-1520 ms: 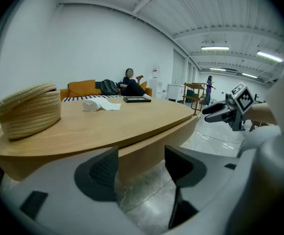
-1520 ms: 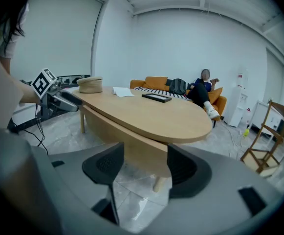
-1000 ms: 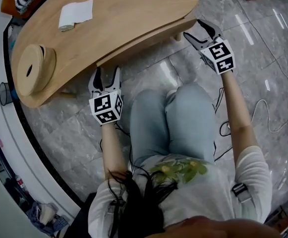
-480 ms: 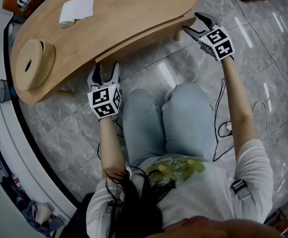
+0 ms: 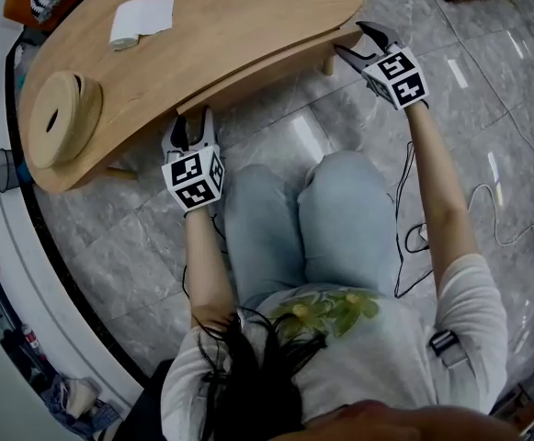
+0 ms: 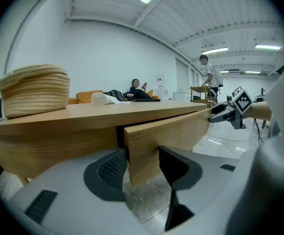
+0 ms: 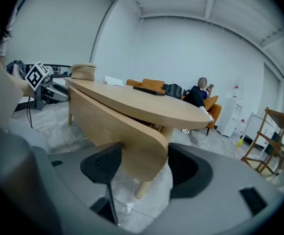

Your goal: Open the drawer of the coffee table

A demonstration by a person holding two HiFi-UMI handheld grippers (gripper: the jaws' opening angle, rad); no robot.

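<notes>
Blue jeans (image 5: pixel 312 223), white tee (image 5: pixel 386 356) w/ green print (b/w marker cubes (image 5: pixel 193 180)).

We see the wooden coffee table (image 5: pixel 248 26) standing on a grey marbled floor (image 5: pixel 110 237), its drawer (image 5: pixel 267 67) under the near edge. On the tabletop, a round woven basket (image 5: pixel 62 122) sits at the left end and a white folded sheet (image 5: pixel 141 21) lies near the far edge.

A basket (image 5: pixel 60 122) sits on the left end of the coffee table (image 5: pixel 248 16), a folded cloth (image 5: pixel 141 21) behind it nearer the far edge. The drawer (image 5: pixel 271 70) runs beneath the table's near edge, with a person's knees (image 5: pixel 312 200) before it, between its two ends.
</notes>
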